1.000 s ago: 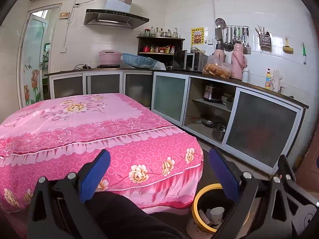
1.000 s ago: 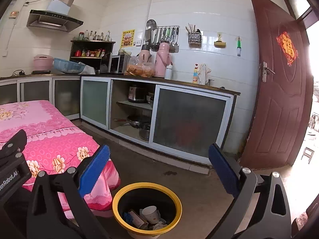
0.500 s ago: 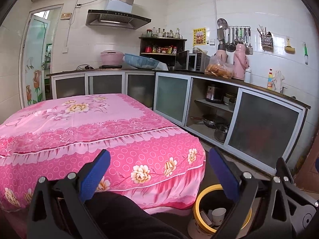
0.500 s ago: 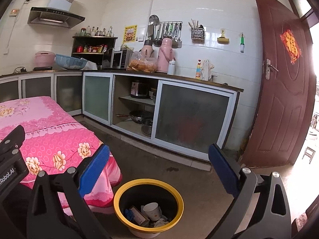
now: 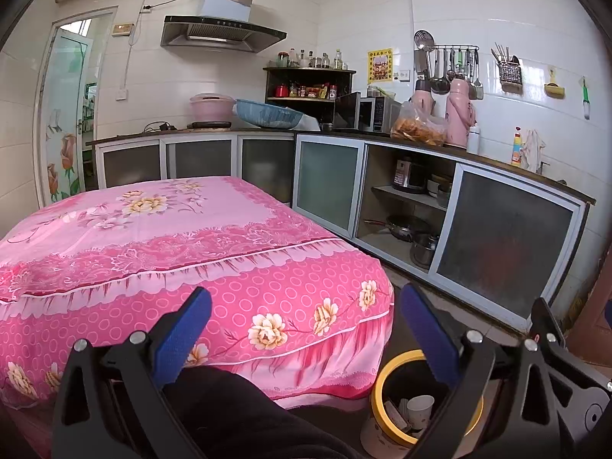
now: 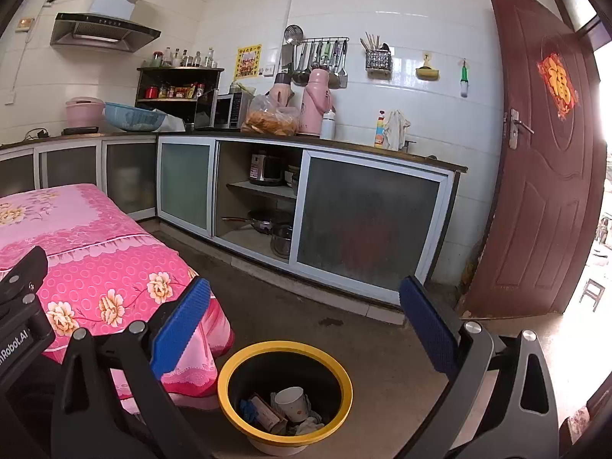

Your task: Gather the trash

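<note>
A yellow-rimmed trash bin stands on the floor by the table's corner, holding a white paper cup, wrappers and crumpled paper. In the left wrist view the same bin shows at the lower right, partly behind a finger. My left gripper is open and empty, hovering before the pink tablecloth's near edge. My right gripper is open and empty, held above and in front of the bin. The table top shows no trash.
A pink flowered cloth covers the table on the left. Kitchen cabinets with pots line the far wall. A brown door stands open at right. A dark sleeve lies under the left gripper.
Both views have drifted slightly; the bin and table sit a little lower and nearer in view. Both grippers stay open and empty.
</note>
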`<action>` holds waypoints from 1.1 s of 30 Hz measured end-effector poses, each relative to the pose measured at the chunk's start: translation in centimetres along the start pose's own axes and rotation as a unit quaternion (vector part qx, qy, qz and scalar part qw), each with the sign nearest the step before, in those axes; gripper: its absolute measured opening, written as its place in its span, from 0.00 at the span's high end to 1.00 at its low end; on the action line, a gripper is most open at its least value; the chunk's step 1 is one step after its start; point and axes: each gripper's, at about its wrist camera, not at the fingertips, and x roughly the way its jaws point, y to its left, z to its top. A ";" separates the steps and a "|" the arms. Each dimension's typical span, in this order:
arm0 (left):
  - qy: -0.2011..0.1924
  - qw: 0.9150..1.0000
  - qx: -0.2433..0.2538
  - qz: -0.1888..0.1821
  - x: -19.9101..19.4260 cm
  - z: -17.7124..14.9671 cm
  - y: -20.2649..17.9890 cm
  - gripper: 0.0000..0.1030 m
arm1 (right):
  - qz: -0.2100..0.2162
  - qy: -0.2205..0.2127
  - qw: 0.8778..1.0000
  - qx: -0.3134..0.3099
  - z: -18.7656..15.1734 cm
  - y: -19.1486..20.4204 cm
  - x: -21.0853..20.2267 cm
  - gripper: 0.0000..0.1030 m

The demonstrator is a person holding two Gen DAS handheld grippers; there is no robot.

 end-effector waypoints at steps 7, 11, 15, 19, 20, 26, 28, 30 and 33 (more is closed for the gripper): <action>0.000 1.000 0.000 0.000 0.0 0.0 0.0 0.08 | -0.002 0.003 1.000 0.003 -0.1 -0.2 0.1 0.08; -0.001 1.000 0.002 -0.001 0.0 -0.1 0.0 0.08 | -0.004 0.003 1.000 0.004 -0.2 -0.3 0.1 0.08; 0.000 1.000 0.002 -0.001 0.1 -0.2 0.0 0.08 | -0.003 0.003 1.000 0.004 -0.1 -0.4 0.2 0.08; 0.000 1.000 0.002 -0.001 0.1 -0.3 0.0 0.08 | -0.004 0.004 1.000 0.005 -0.1 -0.4 0.2 0.08; 0.000 1.000 0.002 -0.001 0.1 -0.2 0.0 0.08 | -0.004 0.004 1.000 0.005 -0.1 -0.5 0.1 0.08; 0.000 1.000 0.002 -0.001 0.1 -0.2 -0.1 0.08 | -0.007 0.005 1.000 0.007 -0.1 -0.7 0.0 0.08; 0.000 1.000 0.003 -0.002 0.1 -0.4 -0.1 0.08 | -0.007 0.004 1.000 0.006 -0.1 -0.7 -0.1 0.08; 0.000 1.000 0.003 -0.001 0.1 -0.3 -0.1 0.08 | -0.008 0.005 1.000 0.007 -0.1 -0.7 -0.1 0.08; 0.000 1.000 0.002 -0.001 0.1 -0.3 -0.1 0.08 | -0.008 0.006 1.000 0.007 -0.1 -0.7 -0.1 0.08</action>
